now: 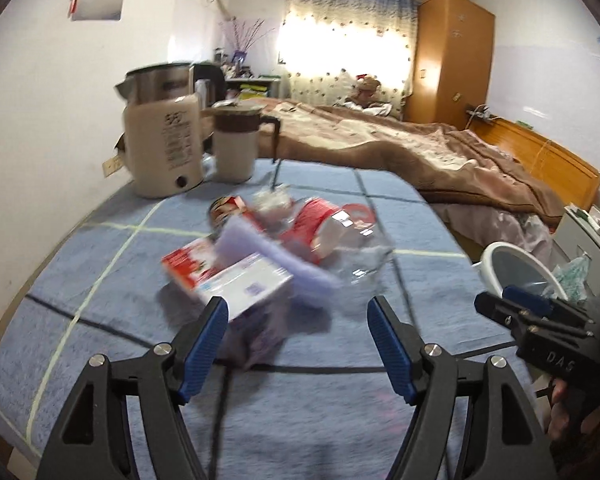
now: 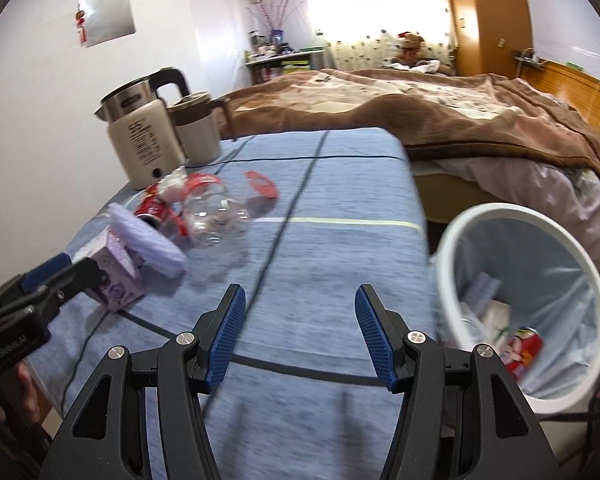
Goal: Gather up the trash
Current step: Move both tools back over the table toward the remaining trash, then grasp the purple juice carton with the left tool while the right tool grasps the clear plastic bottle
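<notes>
Two kettles (image 2: pixel 144 140) stand at the back left of the blue-clothed counter (image 2: pixel 332 208). In front lies the trash: one carton (image 2: pixel 116 276), one purple pad (image 2: pixel 148 236), one red can (image 2: pixel 150 210), one clear bottle (image 2: pixel 216 216), one red lid (image 2: pixel 262 184). Left hand-held gripper (image 1: pixel 296 322) and right hand-held gripper (image 2: pixel 300 304) both gape wide, empty. One white bin (image 2: pixel 512 300) sits right, holding another can.

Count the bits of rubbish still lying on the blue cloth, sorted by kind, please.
Cartons: 2, a purple box and a red and white box
Red cans: 1
Clear plastic bottles: 1
Purple sponges: 1
Loose red labels: 1
Crumpled wrappers: 1
Total: 7, though blur may hide more.
</notes>
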`<state>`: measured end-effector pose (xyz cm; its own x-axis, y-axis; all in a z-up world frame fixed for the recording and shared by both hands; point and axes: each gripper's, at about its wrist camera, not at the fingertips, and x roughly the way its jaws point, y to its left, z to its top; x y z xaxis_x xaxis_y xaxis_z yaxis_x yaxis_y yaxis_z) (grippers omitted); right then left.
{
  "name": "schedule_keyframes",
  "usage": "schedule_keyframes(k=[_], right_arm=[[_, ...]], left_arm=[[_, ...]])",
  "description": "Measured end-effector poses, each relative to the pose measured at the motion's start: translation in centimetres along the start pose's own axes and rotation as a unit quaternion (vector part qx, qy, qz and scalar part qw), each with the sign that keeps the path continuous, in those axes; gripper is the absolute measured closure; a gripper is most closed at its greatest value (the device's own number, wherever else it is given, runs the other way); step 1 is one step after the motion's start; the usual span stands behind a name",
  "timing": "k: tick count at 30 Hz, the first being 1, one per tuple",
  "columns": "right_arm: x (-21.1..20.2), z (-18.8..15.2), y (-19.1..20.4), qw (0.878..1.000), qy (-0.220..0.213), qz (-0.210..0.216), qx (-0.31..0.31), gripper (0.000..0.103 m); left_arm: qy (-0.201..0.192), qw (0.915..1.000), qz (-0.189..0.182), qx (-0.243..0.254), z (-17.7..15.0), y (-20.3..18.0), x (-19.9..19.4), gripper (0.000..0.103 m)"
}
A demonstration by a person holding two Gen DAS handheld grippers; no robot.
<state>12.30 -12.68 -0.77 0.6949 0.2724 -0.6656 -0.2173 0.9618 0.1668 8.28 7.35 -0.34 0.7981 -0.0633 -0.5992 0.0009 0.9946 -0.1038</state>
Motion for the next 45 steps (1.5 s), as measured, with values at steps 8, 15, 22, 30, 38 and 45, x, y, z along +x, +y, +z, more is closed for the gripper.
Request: schedule_keyframes(k=[8,15,22,30,38,45], right_arm=[[2.5,1.6,3.1,0.999,0.003,0.016,-0.035,0.045],[4.9,3.5,4.4,0.998,0.005,0.033,-0.056,0.045],[7.4,5.5,5.5,0.995,0.002,0.057,-0.076,0.044],[11.1,6.7,6.6,0.993,0.034,0.064,-0.093,0.040],[11.3,6.3,7.1,0.988,0.057,0.086,-0.111,0.040],[13.4,7.2,7.9,0.989,0.061,0.053,-0.120,0.039]], left_arm=[[0.020,0.9996,0.011,-0.017,-0.8,2.7,1.8,0.029],[0.031,0.9989,0.012,-0.033,-0.4,4.3,3.6,0.029],[0.037,0.9988,0.006,-0.032,0.2,4.6,4.6,0.029],[0.034,0.9987,0.009,-0.037,0.5,5.6,4.7,0.029],[0.035,0.9984,0.013,-0.042,0.7,6.5,4.6,0.029],[0.043,0.9978,0.007,-0.049,0.5,6.9,5.0,0.029]])
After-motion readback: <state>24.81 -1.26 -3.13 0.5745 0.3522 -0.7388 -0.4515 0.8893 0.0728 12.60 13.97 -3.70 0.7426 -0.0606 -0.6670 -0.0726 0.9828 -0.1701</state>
